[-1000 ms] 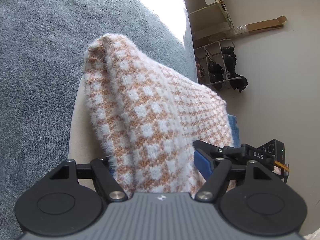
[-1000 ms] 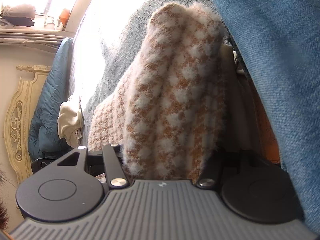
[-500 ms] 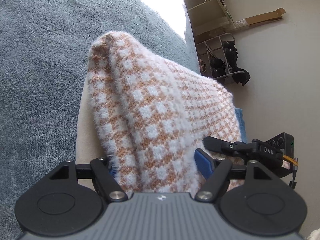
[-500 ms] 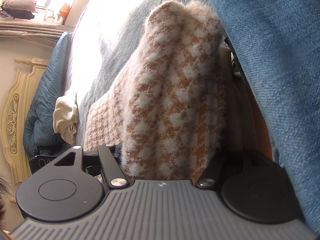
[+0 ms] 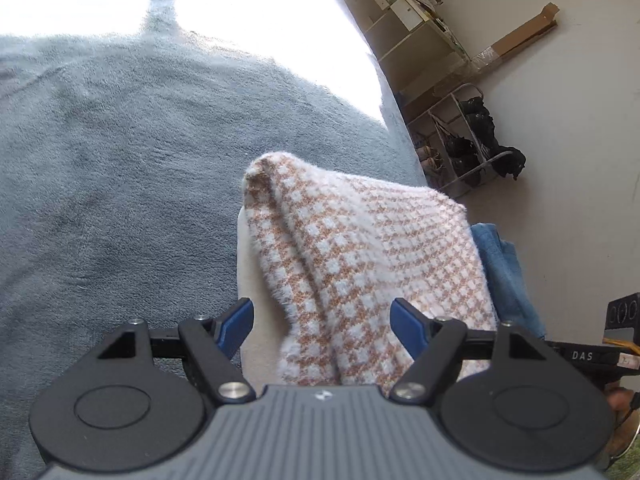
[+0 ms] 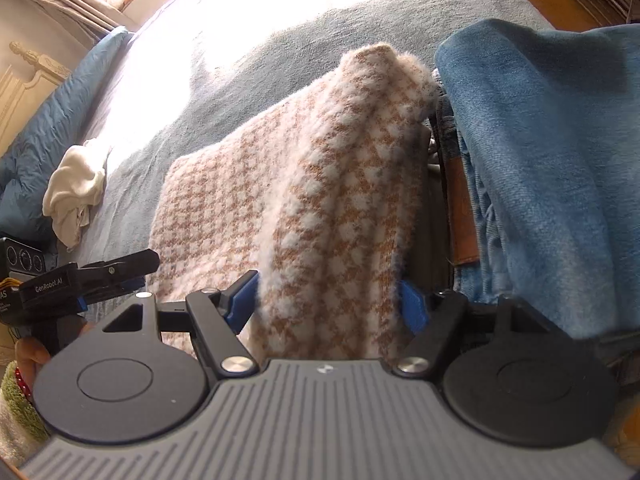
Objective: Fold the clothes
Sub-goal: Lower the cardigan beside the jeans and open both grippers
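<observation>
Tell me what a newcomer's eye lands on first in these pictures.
The fuzzy tan-and-white checked sweater dominates, heaped on the grey-blue blanket straight ahead of both claws. A blinding patch of sunlight washes out the blanket beyond it. In the right wrist view, blue jeans lie draped beside the sweater, and a crumpled white garment lies farther off at the left.

Right gripper (image 5: pixel 588 356) body, left wrist view: "DAS"
Left gripper (image 6: pixel 50 286) body, right wrist view: "GenRobot.AI"
</observation>
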A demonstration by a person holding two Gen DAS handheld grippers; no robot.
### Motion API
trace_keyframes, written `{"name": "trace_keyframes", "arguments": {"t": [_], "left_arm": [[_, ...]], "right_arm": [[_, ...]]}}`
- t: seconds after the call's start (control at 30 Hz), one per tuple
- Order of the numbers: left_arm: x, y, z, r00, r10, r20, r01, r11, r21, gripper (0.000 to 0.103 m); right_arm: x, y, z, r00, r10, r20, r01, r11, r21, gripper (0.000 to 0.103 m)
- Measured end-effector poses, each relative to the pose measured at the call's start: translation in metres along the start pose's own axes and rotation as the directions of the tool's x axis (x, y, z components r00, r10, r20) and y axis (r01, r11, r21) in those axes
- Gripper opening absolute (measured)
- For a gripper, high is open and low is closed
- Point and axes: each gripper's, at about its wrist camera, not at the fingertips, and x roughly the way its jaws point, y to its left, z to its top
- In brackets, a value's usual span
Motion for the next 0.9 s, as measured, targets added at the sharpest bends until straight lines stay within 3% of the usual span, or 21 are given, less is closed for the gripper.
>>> {"name": "trace_keyframes", "arguments": {"t": [0.1, 0.17, 0.27, 0.33, 0.5, 0.67, 0.7, 0.8, 0.9], "left_arm": [[-0.026, -0.026, 0.0, 0.997, 0.001, 0.081, -0.011, 0.992, 0.124, 0.074], [-0.03, -0.05, -0.006, 0.993, -0.036, 0.108, 0.011, 0.974, 0.227, 0.071], [-0.014, -0.085, -0.024, 0.994, -0.099, 0.055, 0.069, 0.914, 0.399, 0.067], [-0.001, -0.098, -0.04, 0.993, -0.117, -0.02, 0.113, 0.87, 0.48, 0.064], [0.024, -0.106, -0.076, 0.997, -0.019, -0.08, 0.066, 0.759, 0.647, 0.065], [0.033, -0.115, -0.098, 0.997, 0.004, -0.078, 0.054, 0.684, 0.727, 0.07], [0.034, -0.117, -0.099, 0.997, 0.014, -0.071, 0.043, 0.677, 0.734, 0.071], [0.034, -0.116, -0.097, 0.997, 0.018, -0.071, 0.038, 0.696, 0.717, 0.073], [0.034, -0.114, -0.1, 0.998, 0.015, -0.066, 0.037, 0.694, 0.719, 0.073]], "right_arm": [[-0.033, 0.003, -0.01, 0.996, -0.033, 0.08, 0.037, 0.998, -0.054, 0.067], [-0.053, 0.012, -0.018, 0.986, -0.036, 0.165, 0.054, 0.993, -0.109, 0.054], [-0.057, 0.03, -0.027, 0.971, 0.014, 0.237, 0.037, 0.977, -0.209, 0.045], [-0.051, 0.045, -0.04, 0.965, 0.054, 0.256, 0.025, 0.955, -0.294, 0.04], [-0.021, 0.063, -0.082, 0.975, -0.039, 0.219, 0.133, 0.892, -0.432, 0.028], [0.004, 0.034, -0.116, 0.975, -0.07, 0.209, 0.147, 0.913, -0.381, 0.027], [0.002, 0.033, -0.112, 0.978, -0.063, 0.201, 0.138, 0.912, -0.386, 0.027], [-0.019, 0.035, -0.091, 0.984, -0.025, 0.178, 0.092, 0.919, -0.383, 0.025], [-0.039, 0.035, -0.056, 0.959, 0.014, 0.285, 0.089, 0.934, -0.346, 0.025]]}}
